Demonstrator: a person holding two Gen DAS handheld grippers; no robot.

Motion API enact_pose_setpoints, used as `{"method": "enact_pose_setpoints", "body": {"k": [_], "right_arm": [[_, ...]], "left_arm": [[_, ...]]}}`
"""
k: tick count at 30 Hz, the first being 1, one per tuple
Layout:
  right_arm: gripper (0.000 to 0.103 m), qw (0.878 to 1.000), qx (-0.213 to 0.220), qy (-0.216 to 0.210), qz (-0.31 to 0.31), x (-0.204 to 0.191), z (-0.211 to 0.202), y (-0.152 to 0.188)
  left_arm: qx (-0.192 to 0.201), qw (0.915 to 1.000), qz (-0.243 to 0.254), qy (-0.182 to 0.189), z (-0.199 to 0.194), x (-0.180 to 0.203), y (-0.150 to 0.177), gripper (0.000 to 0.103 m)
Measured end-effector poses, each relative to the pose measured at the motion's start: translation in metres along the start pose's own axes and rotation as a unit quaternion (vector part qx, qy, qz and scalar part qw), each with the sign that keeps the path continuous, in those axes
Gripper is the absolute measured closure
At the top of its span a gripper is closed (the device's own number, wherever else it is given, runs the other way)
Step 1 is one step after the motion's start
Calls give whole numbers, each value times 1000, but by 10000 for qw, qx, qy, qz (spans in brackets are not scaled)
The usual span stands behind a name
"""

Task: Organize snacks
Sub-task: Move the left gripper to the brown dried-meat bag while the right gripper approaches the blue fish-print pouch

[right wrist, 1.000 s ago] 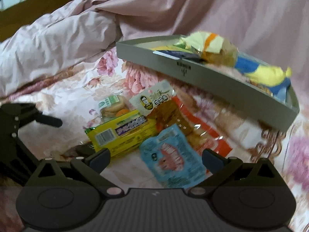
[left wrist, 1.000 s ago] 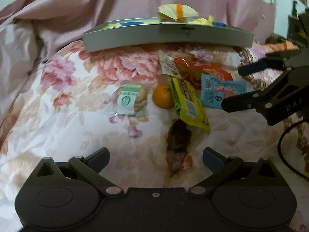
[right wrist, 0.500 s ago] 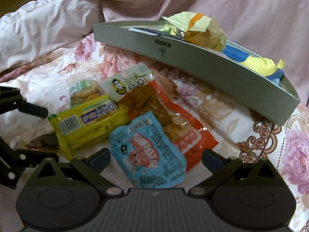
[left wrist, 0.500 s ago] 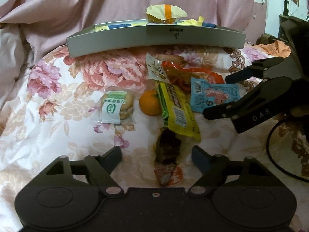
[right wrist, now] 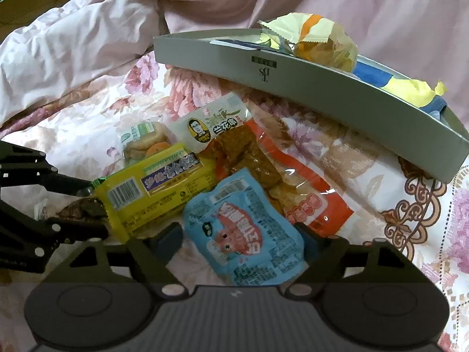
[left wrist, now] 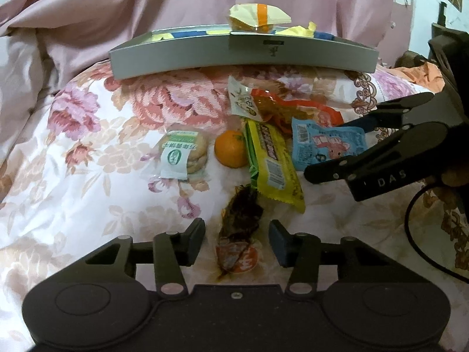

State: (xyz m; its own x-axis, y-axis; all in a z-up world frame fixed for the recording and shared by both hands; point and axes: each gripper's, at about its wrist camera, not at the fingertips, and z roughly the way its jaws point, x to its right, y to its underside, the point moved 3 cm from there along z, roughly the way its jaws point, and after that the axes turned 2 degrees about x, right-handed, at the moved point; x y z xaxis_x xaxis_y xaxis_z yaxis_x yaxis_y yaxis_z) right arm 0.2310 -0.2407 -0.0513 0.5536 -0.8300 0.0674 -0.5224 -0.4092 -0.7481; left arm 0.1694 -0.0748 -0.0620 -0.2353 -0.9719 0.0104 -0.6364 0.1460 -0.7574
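Observation:
Snacks lie on a floral bedspread. My left gripper point(left wrist: 236, 236) is open, its fingers either side of a dark brown snack packet point(left wrist: 240, 228). My right gripper point(right wrist: 241, 242) is open around the lower part of a blue shrimp packet point(right wrist: 246, 231), also seen in the left wrist view point(left wrist: 328, 143). Beside it lie a yellow bar point(right wrist: 155, 190), a tofu packet with orange edge point(right wrist: 263, 170), a biscuit pack point(left wrist: 181, 154) and a small orange point(left wrist: 231, 148). A grey tray point(left wrist: 243, 55) behind holds several packed snacks point(right wrist: 319, 41).
Pink bedding point(left wrist: 117, 8) is bunched behind and left of the tray. A black cable point(left wrist: 422, 234) hangs by the right gripper's body point(left wrist: 381, 158). Bare bedspread lies to the left of the biscuit pack.
Both grippers moved forward and down. The left one's jaws narrowed around the dark packet; the right one's closed in around the blue packet.

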Motion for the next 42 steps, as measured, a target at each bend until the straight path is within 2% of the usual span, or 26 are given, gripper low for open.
{"method": "enact_pose_setpoints", "body": {"k": [8,12,15,18,21,25,27,28,31,36,40,42], "right_arm": [[27,9997,-153,-88,-152,-8,-8,2],[26,9985,-333,-438,3,-11,-13,4],[25,9968,-392,-695,13,-17,-15,6],[19,9968,-395,-681,-127,-22,-13,7],[14,9972,-375,-629,-142,-26,-12,7],[12,9979,-380,-492,-198,-30,-8,8],[12,9980,-387,-463,-170,-31,-7,7],[13,9981,-391,-451,-146,-31,-7,8],[16,9983,-393,-408,-146,-31,-7,8],[28,9982,-345,-450,-170,-32,-8,8],[45,9982,-272,-482,-245,-35,-11,8],[46,9981,-258,-467,-314,-37,-11,8]], "left_arm": [[-135,9979,-580,-270,-13,-14,6,53],[-129,9968,-727,-316,-17,-16,8,53],[-120,9971,-697,-298,-16,-16,8,50],[-95,9983,-507,-265,-12,-12,6,39],[-83,9992,-231,-326,-6,-7,3,36],[-68,9992,-197,-335,-1,-8,1,36],[-41,9993,-183,-332,-1,-8,2,42],[-28,9994,-175,-308,-2,-8,2,47],[8,9995,-168,-252,-4,-6,3,54],[33,9992,-294,-258,-5,-5,4,55],[54,9986,-483,-210,-7,-6,5,56],[67,9982,-570,-168,-8,-5,5,56]]}}
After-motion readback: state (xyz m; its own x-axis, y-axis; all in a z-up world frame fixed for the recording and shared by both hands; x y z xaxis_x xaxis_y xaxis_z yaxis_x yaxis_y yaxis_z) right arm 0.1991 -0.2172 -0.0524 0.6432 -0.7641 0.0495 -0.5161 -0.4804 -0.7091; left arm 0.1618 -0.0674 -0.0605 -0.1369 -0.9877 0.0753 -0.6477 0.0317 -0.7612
